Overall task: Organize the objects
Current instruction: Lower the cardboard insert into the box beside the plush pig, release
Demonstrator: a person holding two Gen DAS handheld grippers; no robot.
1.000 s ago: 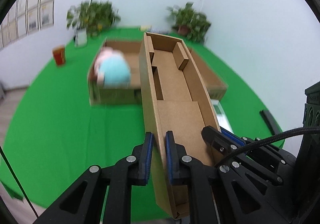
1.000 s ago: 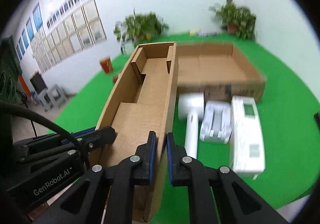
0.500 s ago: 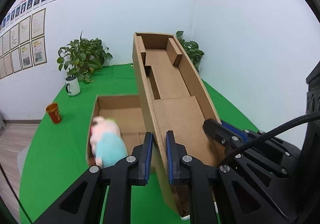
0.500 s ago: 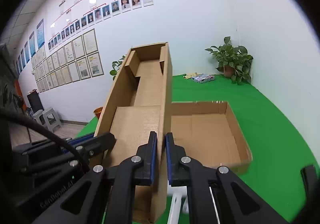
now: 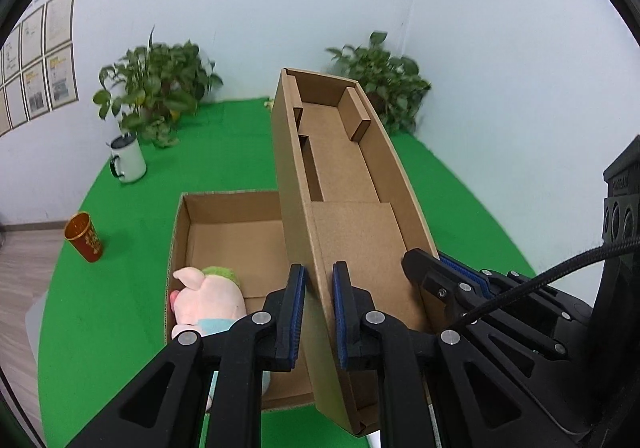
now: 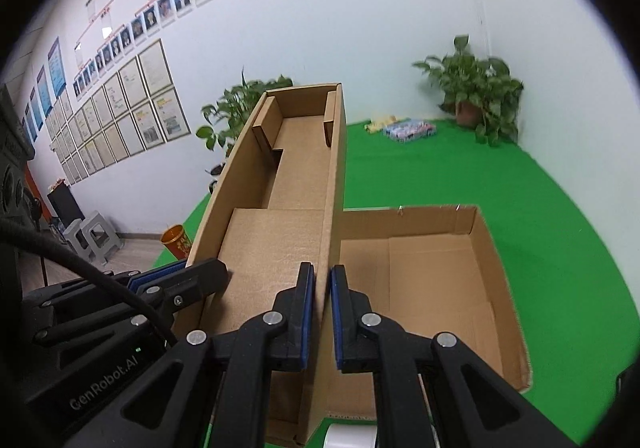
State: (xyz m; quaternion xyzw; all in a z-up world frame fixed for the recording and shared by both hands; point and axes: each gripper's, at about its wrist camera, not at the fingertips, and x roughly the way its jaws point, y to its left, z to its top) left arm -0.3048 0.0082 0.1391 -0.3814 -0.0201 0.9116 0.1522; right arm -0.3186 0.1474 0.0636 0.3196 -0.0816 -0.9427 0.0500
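A: Nearest first, what are the claws doing?

B: The left gripper (image 5: pixel 318 312) is pinching the left long wall of the narrow cardboard tray (image 5: pixel 344 184), its blue pads pressing either side of the board. The right gripper (image 6: pixel 322 314) is clamping the opposite long wall of the same tray, jaws narrow on the cardboard.

A: So where is the tray sitting?

B: It is hanging between the two grippers, open side up, its far end reaching away from both cameras. Small folded cardboard dividers are standing inside it near the far end.

A: And underneath?

B: An open cardboard box (image 5: pixel 178 244) is lying on the green mat (image 5: pixel 120 288) below and to the left of the tray. A pink plush toy (image 5: pixel 212 302) with a pale blue part is lying in the box's near corner. In the right wrist view, the box (image 6: pixel 492 272) is showing a bare floor on that side.

A: Anything lower still?

B: A white object (image 6: pixel 350 436) is peeking out at the bottom edge; I cannot tell what it is.

A: Farther off?

B: A red cup (image 5: pixel 84 236) and a white mug (image 5: pixel 128 160) are standing on the mat, well apart, and potted plants (image 5: pixel 158 88) are sitting against the white wall.
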